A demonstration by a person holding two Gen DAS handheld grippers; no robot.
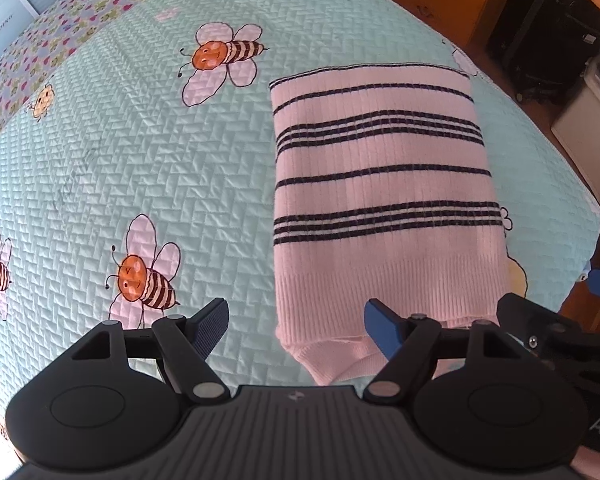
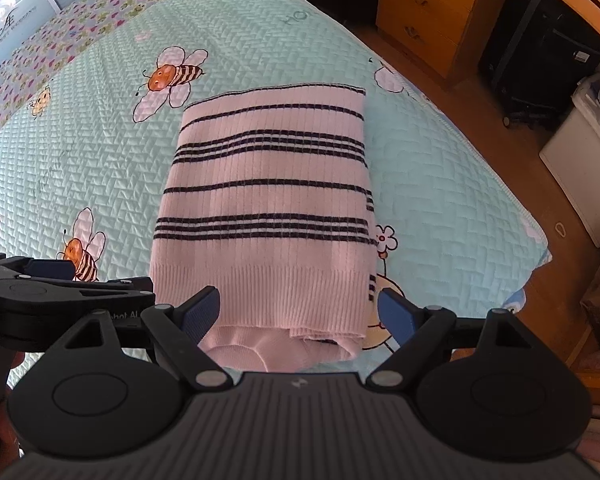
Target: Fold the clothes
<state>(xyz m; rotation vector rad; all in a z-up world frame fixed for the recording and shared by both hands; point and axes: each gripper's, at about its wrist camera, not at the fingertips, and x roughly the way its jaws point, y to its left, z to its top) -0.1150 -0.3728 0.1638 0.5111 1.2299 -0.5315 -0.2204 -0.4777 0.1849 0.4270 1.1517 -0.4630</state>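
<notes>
Folded pink striped sweater (image 2: 264, 216) lies flat on bee quilt (image 1: 140, 160). Left gripper (image 1: 296, 324) fingers apart at its 7 o'clock corner, right gripper (image 2: 300, 312) apart, straddling hem, 6 o'clock.

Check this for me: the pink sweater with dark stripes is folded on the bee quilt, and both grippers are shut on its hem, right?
Not quite. The pink sweater does lie folded on the bee quilt, but neither gripper is shut on it. In the right wrist view the right gripper stands open, fingers either side of the hem. The left wrist view shows the left gripper open too.
</notes>
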